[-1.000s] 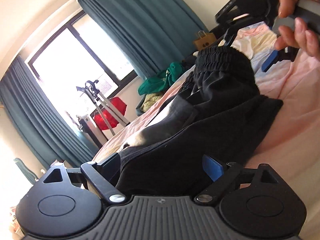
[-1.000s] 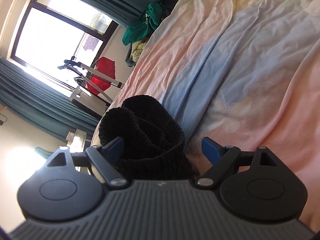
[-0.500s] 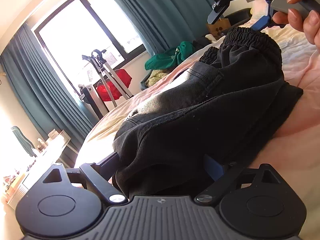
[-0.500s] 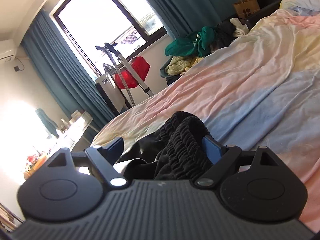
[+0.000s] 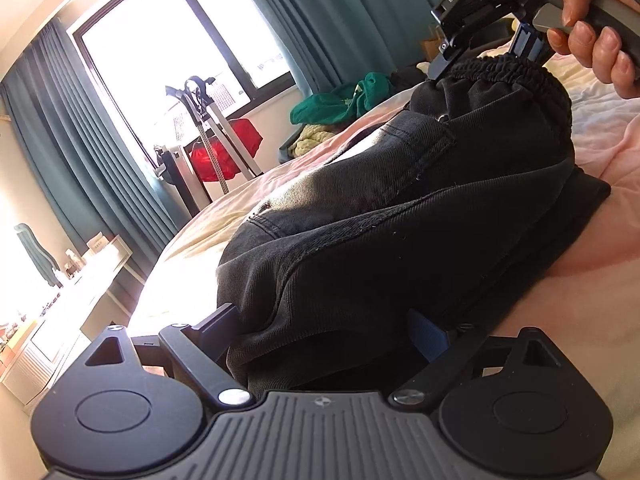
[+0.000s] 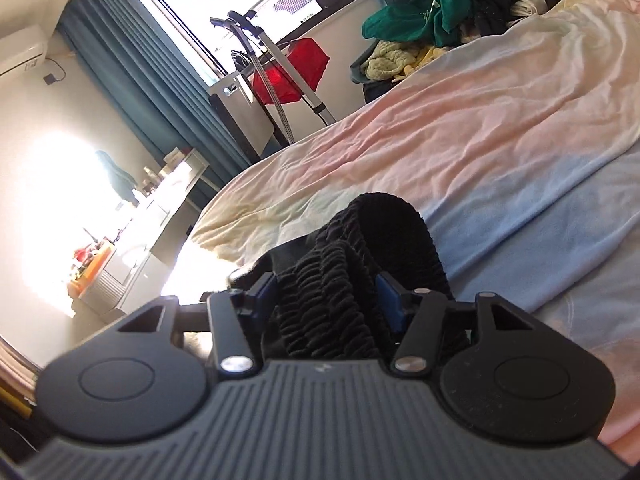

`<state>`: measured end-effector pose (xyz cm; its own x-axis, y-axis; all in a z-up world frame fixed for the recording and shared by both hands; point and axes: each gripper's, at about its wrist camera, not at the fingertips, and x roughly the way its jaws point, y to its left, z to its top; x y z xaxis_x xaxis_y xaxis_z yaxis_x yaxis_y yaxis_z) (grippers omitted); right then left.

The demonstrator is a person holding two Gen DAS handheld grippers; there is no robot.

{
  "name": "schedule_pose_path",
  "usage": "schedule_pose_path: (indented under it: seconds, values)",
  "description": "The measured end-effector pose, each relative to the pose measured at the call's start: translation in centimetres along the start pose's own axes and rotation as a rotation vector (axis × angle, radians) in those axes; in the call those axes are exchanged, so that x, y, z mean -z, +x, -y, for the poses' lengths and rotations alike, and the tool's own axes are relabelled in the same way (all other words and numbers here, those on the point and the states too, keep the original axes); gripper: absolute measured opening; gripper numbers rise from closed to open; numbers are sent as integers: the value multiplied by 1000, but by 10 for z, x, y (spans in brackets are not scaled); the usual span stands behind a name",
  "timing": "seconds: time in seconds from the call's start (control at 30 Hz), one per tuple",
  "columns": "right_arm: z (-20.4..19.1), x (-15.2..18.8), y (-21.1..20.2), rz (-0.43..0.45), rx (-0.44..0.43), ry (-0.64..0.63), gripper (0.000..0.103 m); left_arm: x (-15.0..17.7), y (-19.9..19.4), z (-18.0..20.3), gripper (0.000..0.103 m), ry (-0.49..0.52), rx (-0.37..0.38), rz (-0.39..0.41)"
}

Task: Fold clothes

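Note:
A black pair of trousers [image 5: 400,220] lies bunched and folded on the bed. In the left wrist view the near end of the cloth bulges between the wide-apart fingers of my left gripper [image 5: 324,326], which stands open around it. My right gripper [image 6: 324,300] is shut on the ribbed elastic waistband [image 6: 360,264]. From the left wrist view, the right gripper [image 5: 480,60] pinches the waistband [image 5: 504,70] at the far top of the heap, with a hand [image 5: 592,40] on its handle.
The bed sheet [image 6: 480,120] is pastel pink, yellow and blue and wrinkled. A heap of green and yellow clothes [image 6: 420,8] sits beyond the bed. A red bag on a metal stand [image 6: 296,68] is by the window. A desk [image 6: 132,248] stands at left.
My right gripper's fingers closed from wide apart onto the waistband and lifted it. The left gripper stayed at the same width while the trousers bunched up toward it.

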<state>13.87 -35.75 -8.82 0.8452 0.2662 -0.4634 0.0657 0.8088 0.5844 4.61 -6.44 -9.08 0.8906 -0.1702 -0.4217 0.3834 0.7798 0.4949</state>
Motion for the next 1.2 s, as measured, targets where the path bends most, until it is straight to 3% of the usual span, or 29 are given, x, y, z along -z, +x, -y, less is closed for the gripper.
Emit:
schedule_pose_path:
  seconds: [0.07,0.1,0.27,0.37,0.47,0.53,0.63,0.87,0.9,0.97,1.0,1.03,1.1,1.2]
  values:
    - [7,-3,3,13,35,10,41,0,-1,-3,93,-27,3,-4]
    - [12,-5,2,29,47,25,21,0,-1,-5,93,-40,4,-5]
    - [53,-19,-28,235,49,183,3,-1,-1,-15,93,-124,14,-23]
    - [87,-17,-37,259,74,253,3,-1,1,-24,93,-197,25,-46]
    - [119,3,-32,179,60,363,4,-3,3,-30,94,-247,30,-59]
    - [120,9,-32,149,69,345,4,-3,3,-34,94,-273,34,-66]
    - [113,10,-39,188,63,355,6,-2,0,-39,94,-303,42,-67]
    - [82,20,-62,173,183,317,8,5,-3,-64,95,-431,84,-59]
    - [78,23,-68,178,190,329,10,7,-3,-68,95,-457,88,-62]
    - [71,29,-80,189,182,359,34,13,-4,-78,95,-521,79,-83]
    - [68,33,-85,191,169,374,68,17,-4,-85,94,-564,66,-105]
    - [64,38,-87,179,148,384,95,22,-3,-92,94,-611,59,-128]
    - [55,48,-90,145,102,399,98,32,-3,-107,94,-703,85,-150]
    - [38,57,-68,-29,23,350,97,42,-5,-121,94,-790,111,-168]
